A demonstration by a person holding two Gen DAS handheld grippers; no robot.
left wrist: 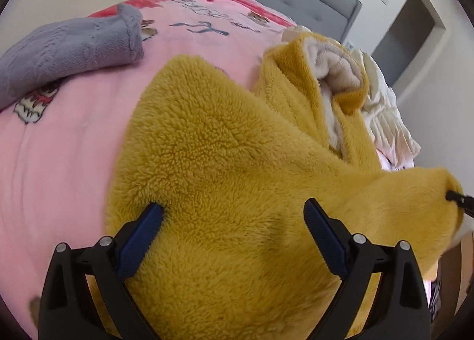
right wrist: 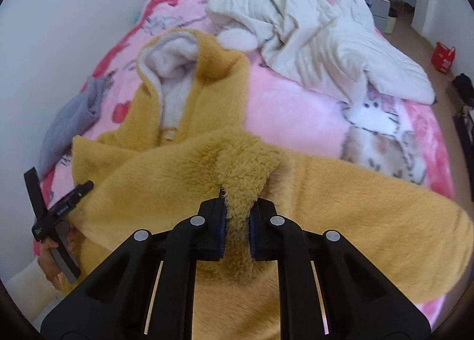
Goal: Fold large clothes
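Pink bedding [right wrist: 296, 108] covered the bed where our mustard fleece robe [left wrist: 237, 177] lay across the near edge. Our right tongs [right wrist: 238, 215] pinched a raised ridge of it to lift a fold; our left tongs [left wrist: 234, 215] stood spread over its pile, gripping nothing.

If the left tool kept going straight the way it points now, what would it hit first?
Most likely the mustard fleece garment: the left tool stands open right over its pile, which fills the gap between the fingers. The pink blanket lies beneath and left. Depth is hard to judge through the fisheye.
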